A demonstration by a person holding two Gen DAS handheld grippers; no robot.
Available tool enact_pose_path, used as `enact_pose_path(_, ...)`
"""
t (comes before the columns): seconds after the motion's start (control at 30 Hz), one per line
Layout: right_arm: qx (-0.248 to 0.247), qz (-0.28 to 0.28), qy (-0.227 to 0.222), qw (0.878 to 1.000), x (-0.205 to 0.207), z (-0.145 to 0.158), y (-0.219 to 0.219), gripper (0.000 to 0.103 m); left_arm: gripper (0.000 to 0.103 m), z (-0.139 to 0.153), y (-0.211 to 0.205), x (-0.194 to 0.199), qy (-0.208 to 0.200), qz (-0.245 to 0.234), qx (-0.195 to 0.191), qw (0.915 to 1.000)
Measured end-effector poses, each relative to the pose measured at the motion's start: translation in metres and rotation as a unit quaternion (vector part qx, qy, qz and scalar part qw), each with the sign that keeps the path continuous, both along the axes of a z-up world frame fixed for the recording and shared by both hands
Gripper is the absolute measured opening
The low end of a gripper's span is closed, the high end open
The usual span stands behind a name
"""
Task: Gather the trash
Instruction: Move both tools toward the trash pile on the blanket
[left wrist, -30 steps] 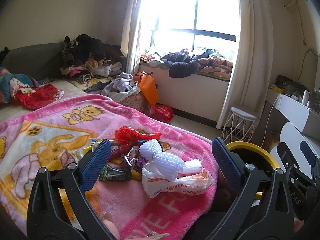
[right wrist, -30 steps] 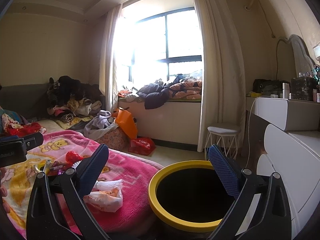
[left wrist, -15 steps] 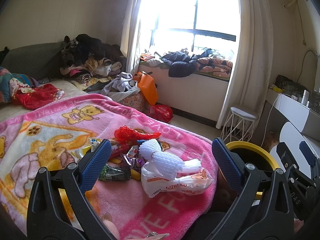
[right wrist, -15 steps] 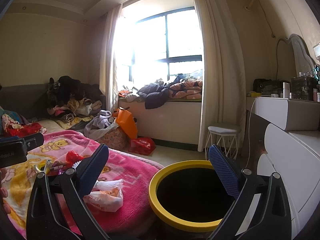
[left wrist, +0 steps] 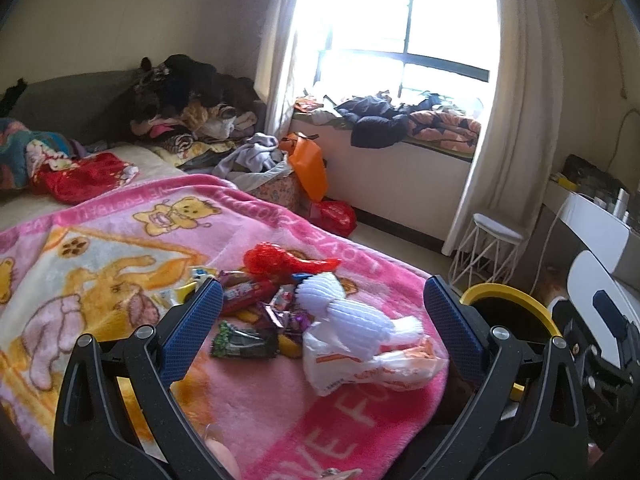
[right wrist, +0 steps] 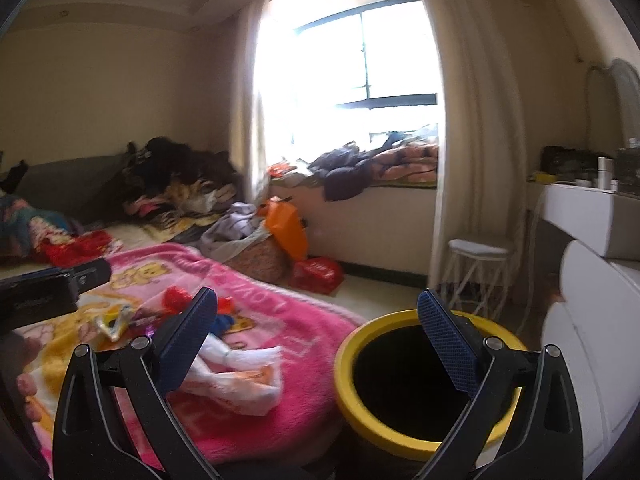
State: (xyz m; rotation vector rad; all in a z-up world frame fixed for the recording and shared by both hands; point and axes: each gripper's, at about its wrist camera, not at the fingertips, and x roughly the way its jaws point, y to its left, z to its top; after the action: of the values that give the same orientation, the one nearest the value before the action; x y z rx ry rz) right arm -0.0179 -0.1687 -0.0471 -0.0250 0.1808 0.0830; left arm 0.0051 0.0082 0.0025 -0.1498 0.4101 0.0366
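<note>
So the trash is a little heap on the pink cartoon blanket (left wrist: 120, 264) near the foot corner of the bed: a white foam fruit net (left wrist: 352, 316) lying with its long axis running from the far left toward the near right, resting on a crumpled white plastic bag with orange print (left wrist: 372, 368), plus a red mesh scrap (left wrist: 280, 260) behind it and a bunch of dark snack wrappers (left wrist: 244, 340) to its left. The yellow-rimmed bin (right wrist: 420, 444) sits on the floor just beside that bed corner. The left gripper (left wrist: 320, 320) hovers over the pile, fingers spread wide, nothing in them. The right gripper (right wrist: 316, 320) is spread and empty too, over the bin side. Only the right view shows the bin's full dark opening; the left one shows the wrappers clearly. Messy bedroom, bright window (left wrist: 404, 32), clothes piled everywhere, white stool (left wrist: 492, 248).
</note>
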Motion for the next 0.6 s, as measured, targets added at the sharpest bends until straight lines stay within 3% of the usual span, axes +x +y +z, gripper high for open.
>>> enact_pose_path(0.27,-0.017,0.082,0.032,0.996,0.016,0.003,0.04,0.097,0.093,-0.002,0.032,0.005,0.002,0.038,-0.012,0.9992)
enact_pose_path(0.6,-0.029,0.144,0.066,0.987,0.042,0.005,0.087,0.097,0.093,0.002,0.076,0.01,0.001,0.094,-0.022,0.9953)
